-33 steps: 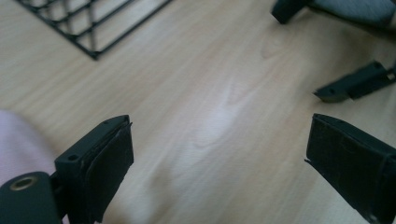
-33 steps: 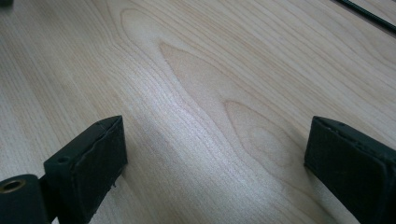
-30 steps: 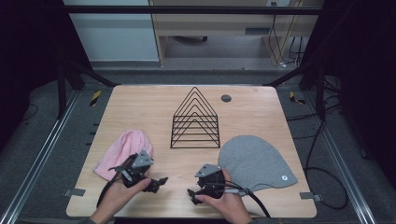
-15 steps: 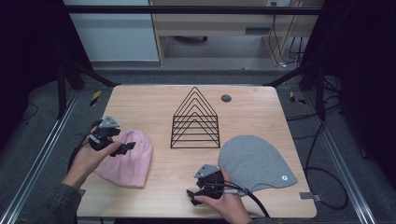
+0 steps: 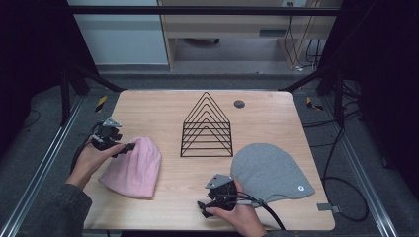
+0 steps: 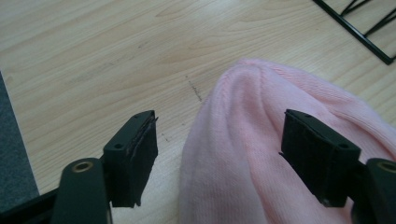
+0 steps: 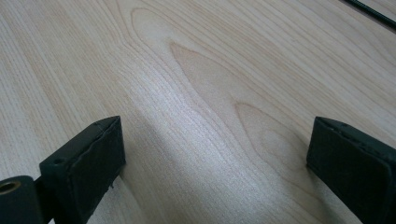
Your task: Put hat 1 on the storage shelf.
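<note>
At frame left my left tongs [image 6: 219,154] gape wide over the pink hat [image 6: 261,154], gripping nothing, so I should lower before pinching; right tongs [image 7: 215,163] hang wide, empty.

The desk [image 5: 163,106] is pale wood with long light-brown grain streaks and a few oval knots. Toward its left edge lies a soft pink knitted beanie [image 5: 132,168] with fine ribbing. Toward the right edge lies a plain mid-grey beanie [image 5: 269,170] bearing a small pale round tag, its marking too small to read. At the desk's centre stands a black wire rack [image 5: 207,127] of nested triangles. Near the far edge sits a small dark grey disc [image 5: 239,103]. The left tongs [image 6: 219,154] and right tongs [image 7: 215,163] are matt black. The floor [image 5: 44,123] around the desk looks dark grey.
</note>
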A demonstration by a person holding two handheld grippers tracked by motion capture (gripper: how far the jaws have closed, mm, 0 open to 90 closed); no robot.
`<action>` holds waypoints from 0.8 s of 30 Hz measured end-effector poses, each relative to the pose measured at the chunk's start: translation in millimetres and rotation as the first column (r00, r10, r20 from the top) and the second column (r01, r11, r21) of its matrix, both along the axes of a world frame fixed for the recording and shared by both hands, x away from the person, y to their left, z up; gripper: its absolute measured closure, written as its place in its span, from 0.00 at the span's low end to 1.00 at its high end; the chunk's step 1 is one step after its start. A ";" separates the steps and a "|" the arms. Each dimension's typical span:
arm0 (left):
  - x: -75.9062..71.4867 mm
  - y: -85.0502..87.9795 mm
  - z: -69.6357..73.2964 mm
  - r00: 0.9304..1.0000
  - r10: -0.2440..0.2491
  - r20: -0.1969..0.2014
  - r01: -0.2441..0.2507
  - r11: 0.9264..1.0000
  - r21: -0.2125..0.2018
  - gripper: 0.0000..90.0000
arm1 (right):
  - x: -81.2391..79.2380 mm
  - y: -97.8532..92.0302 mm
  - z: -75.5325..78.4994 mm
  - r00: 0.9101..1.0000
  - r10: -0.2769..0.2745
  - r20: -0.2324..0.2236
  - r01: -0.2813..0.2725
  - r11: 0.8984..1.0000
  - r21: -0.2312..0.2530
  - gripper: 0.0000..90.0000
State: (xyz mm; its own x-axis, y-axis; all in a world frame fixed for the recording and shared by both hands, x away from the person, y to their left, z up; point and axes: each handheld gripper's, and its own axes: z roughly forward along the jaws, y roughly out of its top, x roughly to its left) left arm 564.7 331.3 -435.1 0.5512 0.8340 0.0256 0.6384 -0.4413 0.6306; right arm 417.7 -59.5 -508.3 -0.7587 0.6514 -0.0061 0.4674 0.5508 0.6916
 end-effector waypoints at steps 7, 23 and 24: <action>13.8 1.2 -14.2 0.999 -0.017 -0.049 0.019 0.999 0.030 0.43 | 0.2 -0.2 -0.1 1.000 0.005 0.001 -0.005 1.000 0.001 0.05; -1.9 -7.4 2.8 0.996 -0.074 -0.038 0.075 0.997 0.004 0.90 | 0.0 0.5 -0.5 1.000 0.004 0.006 -0.004 1.000 0.000 0.05; -6.0 -8.6 8.1 0.997 -0.075 -0.024 0.075 0.997 -0.001 0.90 | 0.1 0.5 -0.5 1.000 0.005 0.007 -0.005 1.000 0.001 0.05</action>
